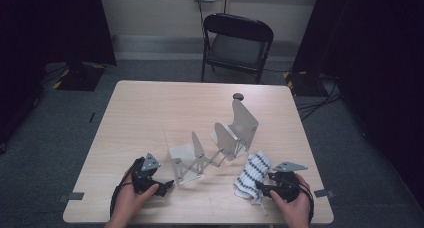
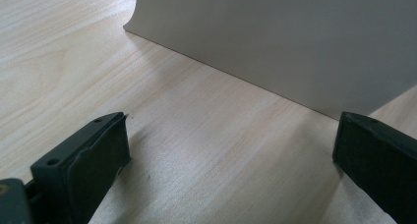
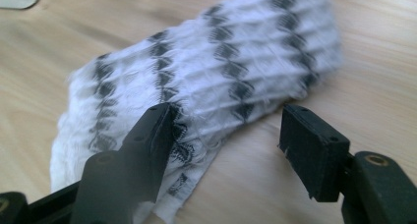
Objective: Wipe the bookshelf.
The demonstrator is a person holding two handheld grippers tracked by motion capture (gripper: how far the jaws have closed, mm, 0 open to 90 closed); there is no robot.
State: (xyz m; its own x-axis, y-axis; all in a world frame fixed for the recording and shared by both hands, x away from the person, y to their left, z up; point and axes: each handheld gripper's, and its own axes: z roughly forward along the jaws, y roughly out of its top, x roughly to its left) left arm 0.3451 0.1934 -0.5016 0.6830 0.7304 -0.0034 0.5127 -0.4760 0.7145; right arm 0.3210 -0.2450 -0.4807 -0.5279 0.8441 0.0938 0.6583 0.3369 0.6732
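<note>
Going left to right: the left gripper (image 1: 162,184) sits low on the pale wood-grain desk (image 1: 150,108) near its front edge, jaws spread wide with nothing between them. In the left gripper view they frame bare desk, with a flat grey metal panel (image 2: 275,37) standing just past them.

That panel belongs to the folding rack of thin grey metal plates (image 1: 215,145), which zigzags across the middle of the desk from front-left up to back-right.

Next comes the white knitted cloth with rows of black diamond marks (image 1: 254,174), lying crumpled on the desk just right of the rack's front end. Its long axis runs from the front edge up and a bit right, toward the rack's tall plates.

The right gripper (image 1: 261,189) is at the cloth's near end, jaws apart. In the right gripper view one jaw is lying over the cloth's (image 3: 211,81) edge and the other is over bare wood, so not pinching it.

Further back: a small dark round object (image 1: 238,96) near the far edge, and a black folding chair (image 1: 236,45) behind.
</note>
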